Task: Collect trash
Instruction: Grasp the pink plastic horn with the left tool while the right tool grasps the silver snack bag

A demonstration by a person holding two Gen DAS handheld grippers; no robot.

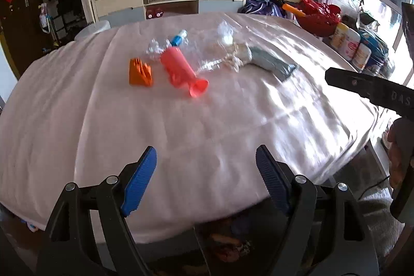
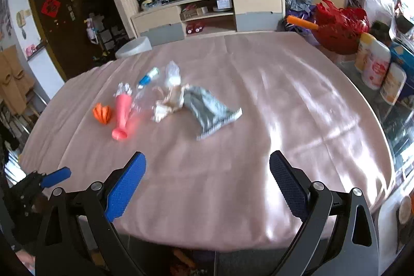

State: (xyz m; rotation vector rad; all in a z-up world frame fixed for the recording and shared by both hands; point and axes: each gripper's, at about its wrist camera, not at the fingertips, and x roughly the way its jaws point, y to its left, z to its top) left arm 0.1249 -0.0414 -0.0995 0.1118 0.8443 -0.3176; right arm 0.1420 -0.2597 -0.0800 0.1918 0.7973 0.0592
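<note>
Trash lies in a loose group on the pink-covered table [image 1: 181, 136] [image 2: 258, 146]. There is an orange crumpled piece [image 1: 140, 72] [image 2: 102, 114], a pink-red cup on its side [image 1: 181, 71] [image 2: 121, 115], a clear plastic bottle with a blue label [image 1: 178, 39] [image 2: 147, 78], clear plastic wrap [image 1: 222, 35] [image 2: 172, 74], crumpled whitish paper [image 1: 236, 56] [image 2: 168, 101] and a grey packet [image 1: 271, 62] [image 2: 209, 111]. My left gripper [image 1: 206, 172] is open and empty over the near edge. My right gripper [image 2: 207, 180] is open and empty, also near the front edge.
A white bin [image 2: 134, 45] stands behind the table's far left edge. A red basket [image 2: 339, 27] and several canisters [image 2: 375, 64] stand at the right. A TV cabinet [image 2: 207, 14] is behind. The right gripper's body shows at the right of the left wrist view [image 1: 370, 89].
</note>
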